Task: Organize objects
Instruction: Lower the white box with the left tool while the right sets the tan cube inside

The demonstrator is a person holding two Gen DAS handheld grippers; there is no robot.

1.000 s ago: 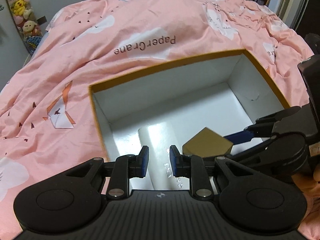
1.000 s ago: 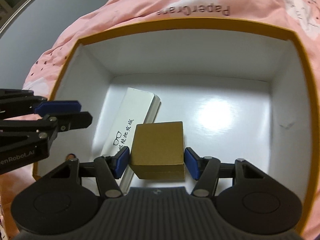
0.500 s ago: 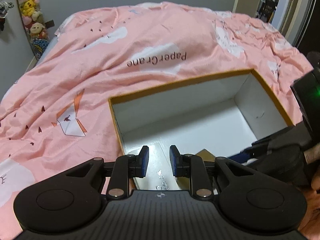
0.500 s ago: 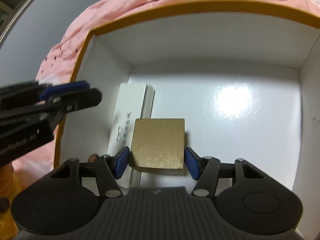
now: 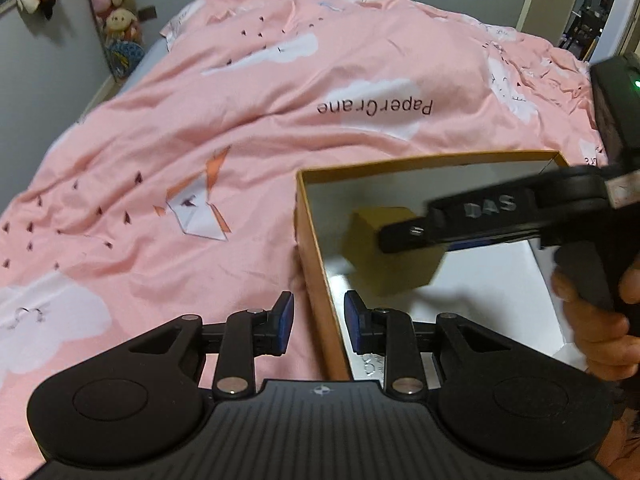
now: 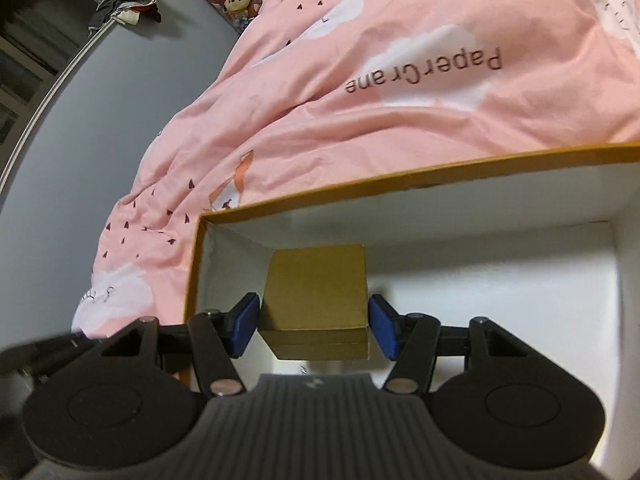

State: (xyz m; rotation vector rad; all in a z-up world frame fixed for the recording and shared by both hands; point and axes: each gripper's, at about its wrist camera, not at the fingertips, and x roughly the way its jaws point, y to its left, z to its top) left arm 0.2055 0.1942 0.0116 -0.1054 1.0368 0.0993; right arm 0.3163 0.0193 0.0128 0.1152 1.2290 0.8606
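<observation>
A large open box (image 5: 420, 159) with an orange rim and white inside lies on the pink duvet. My right gripper (image 6: 315, 330) is shut on a small gold cardboard box (image 6: 316, 296) and holds it inside the large box (image 6: 400, 178) near its left wall. The left wrist view shows that gold box (image 5: 384, 272), blurred, behind the right gripper (image 5: 404, 248), which a hand (image 5: 592, 320) holds. My left gripper (image 5: 320, 320) has its jaws opening. The large box's left wall shows between its pads, and they do not press on it.
The pink duvet (image 5: 240, 120), printed "Paper Crane", covers the whole bed around the box. Plush toys (image 5: 114, 20) hang on the grey wall at the far left. A doorway (image 5: 592, 20) opens at the far right. A printed white item (image 5: 370, 362) peeks out on the box floor.
The left gripper has shifted left, from over the box floor to over its left wall, and its jaws have widened. The right gripper carried the gold box off the white case toward the left wall.
</observation>
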